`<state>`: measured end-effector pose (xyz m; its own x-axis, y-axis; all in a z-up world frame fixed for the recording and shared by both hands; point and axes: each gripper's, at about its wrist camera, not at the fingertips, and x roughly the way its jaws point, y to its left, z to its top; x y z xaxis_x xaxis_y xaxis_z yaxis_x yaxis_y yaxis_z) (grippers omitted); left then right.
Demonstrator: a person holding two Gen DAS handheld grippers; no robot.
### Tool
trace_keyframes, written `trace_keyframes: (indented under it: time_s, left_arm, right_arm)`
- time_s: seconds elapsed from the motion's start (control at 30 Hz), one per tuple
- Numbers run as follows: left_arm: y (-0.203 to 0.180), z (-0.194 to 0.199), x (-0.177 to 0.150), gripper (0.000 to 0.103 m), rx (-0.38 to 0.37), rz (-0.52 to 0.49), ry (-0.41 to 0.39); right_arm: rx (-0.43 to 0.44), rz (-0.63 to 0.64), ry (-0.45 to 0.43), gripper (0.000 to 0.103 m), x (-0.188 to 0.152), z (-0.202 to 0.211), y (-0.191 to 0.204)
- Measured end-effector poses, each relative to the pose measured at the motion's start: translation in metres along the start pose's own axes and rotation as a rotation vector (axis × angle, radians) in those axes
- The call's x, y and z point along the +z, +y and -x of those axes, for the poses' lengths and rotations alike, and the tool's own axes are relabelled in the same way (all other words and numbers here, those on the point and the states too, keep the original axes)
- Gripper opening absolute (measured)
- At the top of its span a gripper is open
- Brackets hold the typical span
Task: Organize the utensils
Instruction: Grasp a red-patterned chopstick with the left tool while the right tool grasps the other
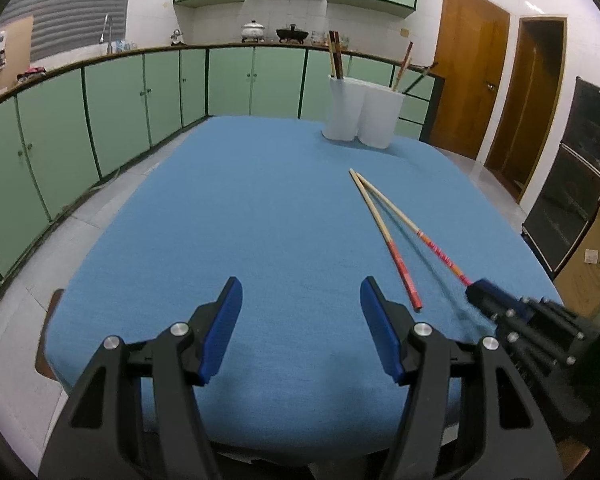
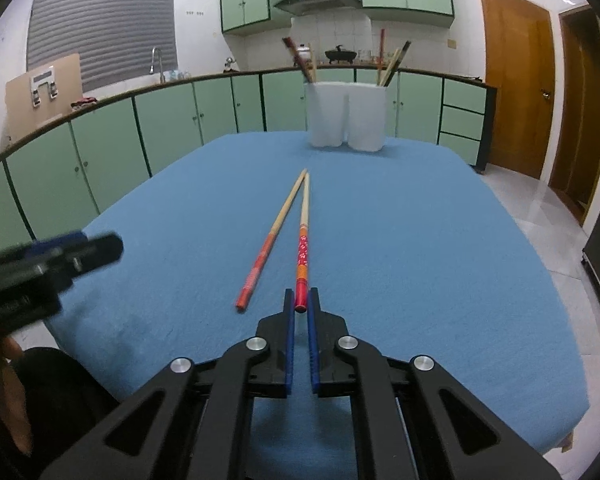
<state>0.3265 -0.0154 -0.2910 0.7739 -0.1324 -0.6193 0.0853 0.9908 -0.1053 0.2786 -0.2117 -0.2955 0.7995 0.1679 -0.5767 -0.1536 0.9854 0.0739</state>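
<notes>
Your right gripper [image 2: 301,300] points forward and downward over the blue tablecloth [image 2: 420,240]. Its jaws are drawn nearly together and pinch the red end of the patterned chopstick [image 2: 303,240], which runs straight ahead from between the pads toward the far end of the table. The second chopstick [image 2: 274,236] lies flat on the cloth just left of those jaws, untouched; its pale tip meets the tip of the pinched one farther ahead.

Your left gripper [image 1: 301,312] is held at a similar downward tilt, low over the near part of the cloth. Its jaws stand spread, with only bare cloth between them. Both chopsticks lie to the right of these jaws.

Well ahead of both grippers, two white holders [image 2: 346,116] stand upright, touching side by side. The left holder [image 1: 342,108] contains dark chopsticks; the right holder [image 1: 382,118] contains lighter ones, leaning to the right.
</notes>
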Motion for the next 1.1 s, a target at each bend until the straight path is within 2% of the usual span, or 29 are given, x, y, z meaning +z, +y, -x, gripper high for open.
trace_keyframes:
  time_s: [0.37, 0.63, 0.73, 0.8, 0.9, 0.93, 1.1]
  left_arm:
    - [-0.051, -0.024, -0.015, 0.059, -0.068, -0.063, 0.056]
    - [-0.075, -0.045, -0.02, 0.058, -0.078, -0.081, 0.078]
    - [-0.079, -0.053, -0.02, 0.046, -0.068, -0.1, 0.078]
    - [-0.078, -0.055, -0.018, 0.024, -0.073, -0.097, 0.079]
    - [-0.075, -0.056, -0.018, 0.01, -0.082, -0.066, 0.087]
    - [-0.076, -0.055, -0.018, 0.006, -0.087, -0.063, 0.091]
    - [-0.076, -0.035, -0.011, 0.005, -0.102, -0.065, 0.073]
  right_arm:
    - [-0.045, -0.083, -0.063, 0.006, 0.011, 0.028, -0.045]
    - [-0.052, -0.134, -0.094, 0.006, 0.016, 0.038, -0.063]
    - [-0.046, -0.169, -0.101, 0.006, 0.02, 0.04, -0.072]
    - [-0.048, -0.177, -0.104, 0.006, 0.02, 0.043, -0.075]
    - [-0.047, -0.182, -0.108, 0.006, 0.019, 0.045, -0.076]
    - [-0.046, -0.181, -0.111, 0.006, 0.018, 0.046, -0.077]
    - [-0.041, -0.174, -0.125, 0.006, 0.021, 0.055, -0.074]
